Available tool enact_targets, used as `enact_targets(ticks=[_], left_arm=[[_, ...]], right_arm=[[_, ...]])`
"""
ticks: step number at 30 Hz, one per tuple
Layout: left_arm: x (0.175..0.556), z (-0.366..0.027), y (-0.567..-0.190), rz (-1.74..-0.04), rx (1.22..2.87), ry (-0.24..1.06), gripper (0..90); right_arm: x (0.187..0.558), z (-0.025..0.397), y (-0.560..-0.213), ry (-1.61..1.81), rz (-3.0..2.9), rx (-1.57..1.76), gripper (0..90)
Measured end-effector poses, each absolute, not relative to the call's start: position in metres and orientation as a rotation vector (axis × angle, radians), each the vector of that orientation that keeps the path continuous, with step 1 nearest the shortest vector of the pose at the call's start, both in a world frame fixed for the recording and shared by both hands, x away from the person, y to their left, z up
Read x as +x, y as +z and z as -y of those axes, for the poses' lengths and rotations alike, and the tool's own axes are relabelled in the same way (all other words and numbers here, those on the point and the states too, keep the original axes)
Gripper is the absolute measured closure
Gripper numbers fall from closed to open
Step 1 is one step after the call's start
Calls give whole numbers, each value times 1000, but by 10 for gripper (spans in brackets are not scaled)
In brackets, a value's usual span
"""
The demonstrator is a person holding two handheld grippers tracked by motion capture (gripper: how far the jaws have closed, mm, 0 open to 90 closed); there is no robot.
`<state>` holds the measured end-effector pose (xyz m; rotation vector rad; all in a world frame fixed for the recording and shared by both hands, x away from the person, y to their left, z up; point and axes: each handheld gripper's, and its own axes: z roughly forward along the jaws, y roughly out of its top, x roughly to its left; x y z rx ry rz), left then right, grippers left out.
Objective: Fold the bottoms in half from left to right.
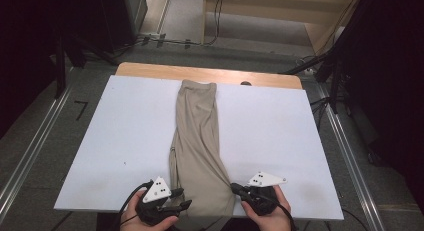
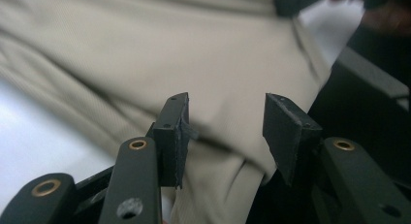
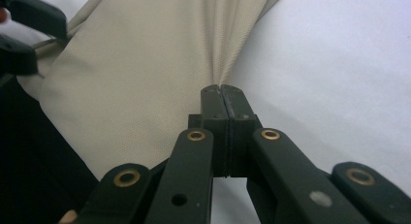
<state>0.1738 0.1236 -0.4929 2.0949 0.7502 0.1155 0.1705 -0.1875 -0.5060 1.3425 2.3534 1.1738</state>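
Pinching the near right corner, the right tool [image 3: 223, 95] is clamped on the soft, light beige trousers [image 1: 197, 141]. Left tool [image 2: 225, 132] gapes wide over the near left corner, gripping nothing; grab hems, since the cloth sags.

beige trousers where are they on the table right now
In the high view the beige trousers lie lengthwise down the middle of the white board, their near end between the left gripper and the right gripper.

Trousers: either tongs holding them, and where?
Right tongs are shut on the beige trousers, pinching their near right edge. Left tongs are open over the cloth, holding nothing.
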Motion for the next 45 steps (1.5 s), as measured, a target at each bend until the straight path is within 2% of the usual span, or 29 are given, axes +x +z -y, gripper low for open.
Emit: enact_targets(ticks=[6, 9, 13, 17, 19, 23, 27, 32, 36, 45], left_arm=[[175, -119, -503, -798, 2158, 90, 566], [179, -135, -505, -840, 2151, 98, 567], [187, -163, -504, -933, 2106, 128, 648], [187, -161, -507, -926, 2120, 134, 615], [183, -153, -507, -900, 2157, 189, 608], [179, -146, -506, -881, 2208, 294, 723], [182, -144, -506, -858, 2211, 227, 898], [187, -152, -503, -861, 2211, 202, 900], [191, -162, -501, -891, 2118, 145, 900], [190, -162, -498, -906, 2075, 179, 861]], right_arm=[[170, 187, -506, 1174, -2356, 1335, 876], [170, 187, -505, 1166, -2357, 1330, 876], [170, 188, -506, 1168, -2360, 1325, 876], [171, 187, -507, 1159, -2368, 1325, 876], [171, 186, -507, 1162, -2366, 1322, 876], [171, 185, -507, 1156, -2370, 1319, 876], [171, 184, -507, 1150, -2372, 1318, 876], [171, 186, -507, 1152, -2367, 1320, 876], [171, 187, -507, 1156, -2367, 1318, 876], [171, 186, -507, 1152, -2366, 1318, 876]])
